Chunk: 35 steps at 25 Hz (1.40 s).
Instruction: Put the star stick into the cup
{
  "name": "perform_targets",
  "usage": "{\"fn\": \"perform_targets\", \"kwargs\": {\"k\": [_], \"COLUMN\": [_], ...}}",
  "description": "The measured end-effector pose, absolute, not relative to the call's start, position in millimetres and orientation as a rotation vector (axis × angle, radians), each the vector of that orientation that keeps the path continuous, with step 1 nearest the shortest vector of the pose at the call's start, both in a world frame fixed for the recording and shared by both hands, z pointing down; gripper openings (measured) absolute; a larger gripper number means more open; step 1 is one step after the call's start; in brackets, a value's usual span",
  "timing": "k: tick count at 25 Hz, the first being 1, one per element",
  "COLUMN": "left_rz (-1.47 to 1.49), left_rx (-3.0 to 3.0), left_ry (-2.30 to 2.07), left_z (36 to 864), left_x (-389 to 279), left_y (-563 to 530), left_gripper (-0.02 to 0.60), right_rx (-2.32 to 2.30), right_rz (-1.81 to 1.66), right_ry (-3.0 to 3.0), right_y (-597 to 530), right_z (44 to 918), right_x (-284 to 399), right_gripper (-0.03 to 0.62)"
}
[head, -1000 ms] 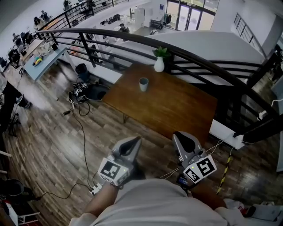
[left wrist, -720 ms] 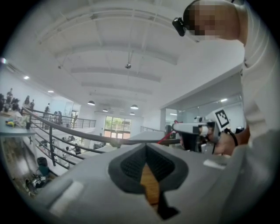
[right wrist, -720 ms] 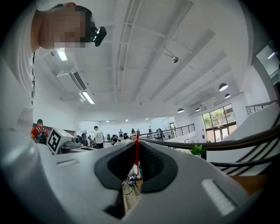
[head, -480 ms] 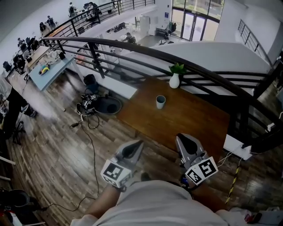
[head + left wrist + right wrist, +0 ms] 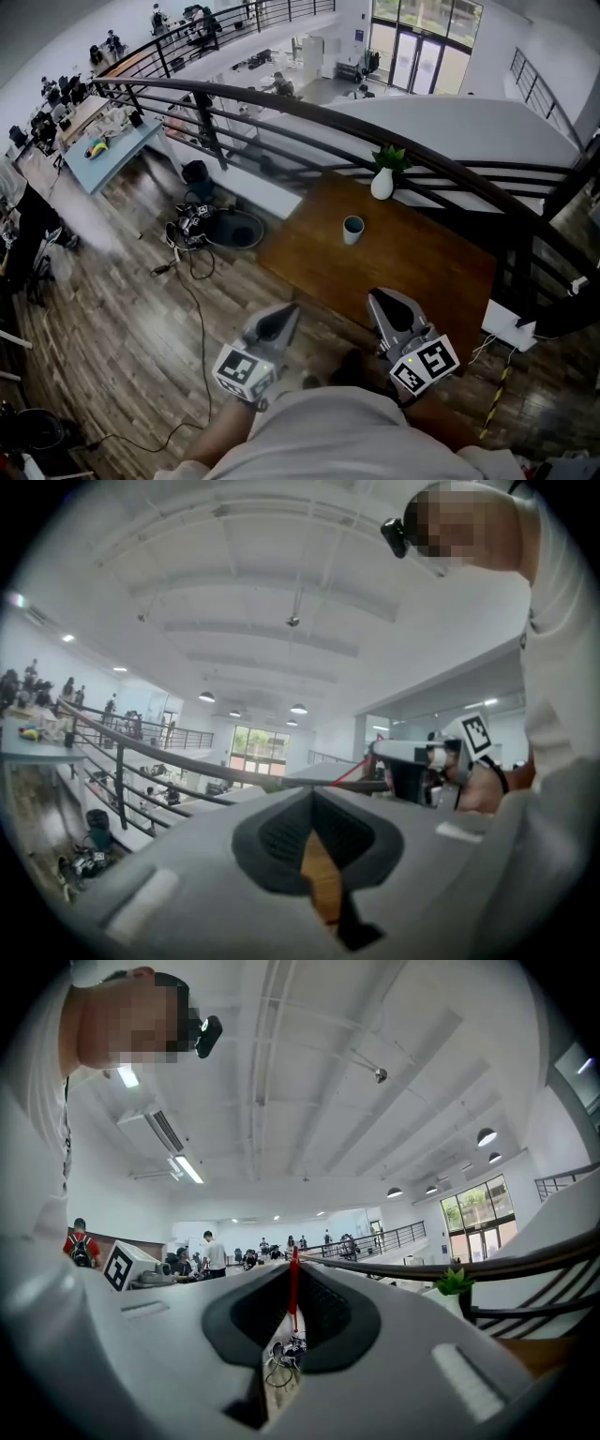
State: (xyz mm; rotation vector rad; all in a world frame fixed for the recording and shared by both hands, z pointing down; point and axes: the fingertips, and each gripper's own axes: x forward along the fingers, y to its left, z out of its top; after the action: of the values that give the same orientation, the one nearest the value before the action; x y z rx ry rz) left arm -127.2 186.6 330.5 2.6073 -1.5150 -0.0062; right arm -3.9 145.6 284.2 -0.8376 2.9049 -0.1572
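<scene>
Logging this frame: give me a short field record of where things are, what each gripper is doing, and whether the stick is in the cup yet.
Setting: wooden table beside a black railing
On table: cup, upright; white vase with a plant, behind it near the railing
Right gripper: shut on a thin red stick
Left gripper: jaws together, nothing between them
Stick in cup: no; cup stands ahead of both grippers, untouched
</scene>
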Motion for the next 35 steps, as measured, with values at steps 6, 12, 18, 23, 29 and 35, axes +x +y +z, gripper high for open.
{"fn": "perform_targets", "kwargs": {"k": [6,12,18,23,29,35], "left_rz": [-0.029,-0.006,-0.012,-0.049,-0.044,-0.032], "left_rx": [2.571,2.565,2.559,2.586,2.585,2.618], "left_ry": [-1.535,-1.543,-1.522,-1.493,-1.468,-1.411], "left_z": [331.9,335.9,334.9,330.9,336.2,335.2], "left_x": [-140.4,-130.6,-80.9,-48.3,-39.4,-40.9], "left_y": [159.7,110.7,40.6,-7.9,-44.6,-75.6], "left_gripper": [0.002,0.002,0.002,0.002,0.002,0.002], "right_rx": [-0.789,-0.766,-0.762,-0.742,-0.805,-0.886], "right_rz": [-0.161,-0.172,-0.176,-0.137,-0.137,-0.167], "right_ry": [2.918,2.924,2.905,2.913,2.905,2.886], "right_y": [108.3,55.7,-12.3,-53.2,-88.0,-106.4], "right_z": [286.3,290.0,289.1,284.4,286.9,295.1], "right_x": [-21.8,-13.5,37.3,58.9,78.3,82.3], "right_gripper": [0.023,0.023,0.023,0.023,0.023,0.023]}}
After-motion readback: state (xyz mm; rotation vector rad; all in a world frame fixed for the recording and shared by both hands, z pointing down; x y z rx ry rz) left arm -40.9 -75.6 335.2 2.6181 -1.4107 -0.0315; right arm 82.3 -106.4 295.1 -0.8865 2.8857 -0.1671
